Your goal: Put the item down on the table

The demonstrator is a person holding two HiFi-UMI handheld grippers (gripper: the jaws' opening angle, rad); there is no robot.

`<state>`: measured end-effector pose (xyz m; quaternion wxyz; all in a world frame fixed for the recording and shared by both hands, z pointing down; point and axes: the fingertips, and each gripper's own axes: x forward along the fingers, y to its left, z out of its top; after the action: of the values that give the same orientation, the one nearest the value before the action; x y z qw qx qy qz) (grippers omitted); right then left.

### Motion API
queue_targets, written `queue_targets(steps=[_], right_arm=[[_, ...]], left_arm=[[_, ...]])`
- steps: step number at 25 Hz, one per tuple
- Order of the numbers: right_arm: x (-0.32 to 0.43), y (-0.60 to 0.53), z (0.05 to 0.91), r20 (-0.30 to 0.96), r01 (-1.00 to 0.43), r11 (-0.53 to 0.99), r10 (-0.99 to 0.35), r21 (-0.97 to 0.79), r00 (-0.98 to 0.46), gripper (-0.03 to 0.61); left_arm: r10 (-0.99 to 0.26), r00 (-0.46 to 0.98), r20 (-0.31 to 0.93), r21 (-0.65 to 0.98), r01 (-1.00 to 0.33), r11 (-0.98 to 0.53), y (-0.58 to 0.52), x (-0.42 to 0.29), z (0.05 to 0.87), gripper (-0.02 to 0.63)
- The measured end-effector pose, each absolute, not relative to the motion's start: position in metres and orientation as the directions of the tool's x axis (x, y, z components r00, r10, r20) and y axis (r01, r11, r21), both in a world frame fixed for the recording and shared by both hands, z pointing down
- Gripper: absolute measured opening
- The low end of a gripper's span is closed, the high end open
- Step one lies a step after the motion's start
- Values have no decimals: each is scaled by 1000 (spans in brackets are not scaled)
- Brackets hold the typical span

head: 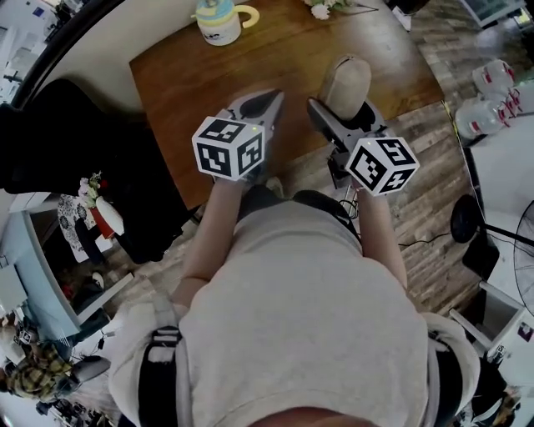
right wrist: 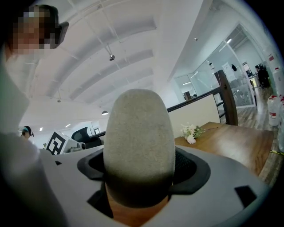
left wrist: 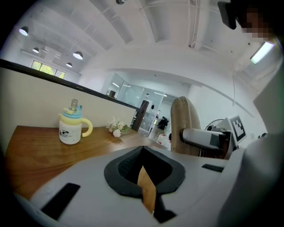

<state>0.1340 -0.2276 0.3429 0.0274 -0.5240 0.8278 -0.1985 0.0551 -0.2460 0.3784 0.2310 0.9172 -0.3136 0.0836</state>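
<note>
Wooden desk (head: 179, 79) below, seen from above. Far left corner: white lidded mug (head: 219, 21) with yellow handle and a straw, standing upright. Left hand-held gripper (head: 265, 107) over the desk's near part, jaws drawn together with only a thin slit between them and nothing in it; its own view confirms this (left wrist: 144, 173) and shows the mug (left wrist: 73, 126) well ahead. Small white flowers (head: 321, 8) lie at the far edge. Right hand-held gripper (head: 344, 113) is clamped on a beige, felt-textured oval item (head: 346, 83), held upright over the desk's near right edge, not set down. In the right gripper view the item (right wrist: 138, 137) fills the jaws (right wrist: 140, 177).
</note>
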Motion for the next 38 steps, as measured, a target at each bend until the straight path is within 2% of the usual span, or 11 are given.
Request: queue_targets(steps=[20, 38], right_arm=[[111, -285, 357, 213, -766, 541, -750, -346, -626, 407], [128, -324, 403, 429, -682, 697, -558, -222, -710, 408]], left_arm=[[-668, 656, 351, 371, -752, -545, -271, 23, 394, 14], [-699, 588, 407, 449, -795, -407, -293, 38, 438, 14]])
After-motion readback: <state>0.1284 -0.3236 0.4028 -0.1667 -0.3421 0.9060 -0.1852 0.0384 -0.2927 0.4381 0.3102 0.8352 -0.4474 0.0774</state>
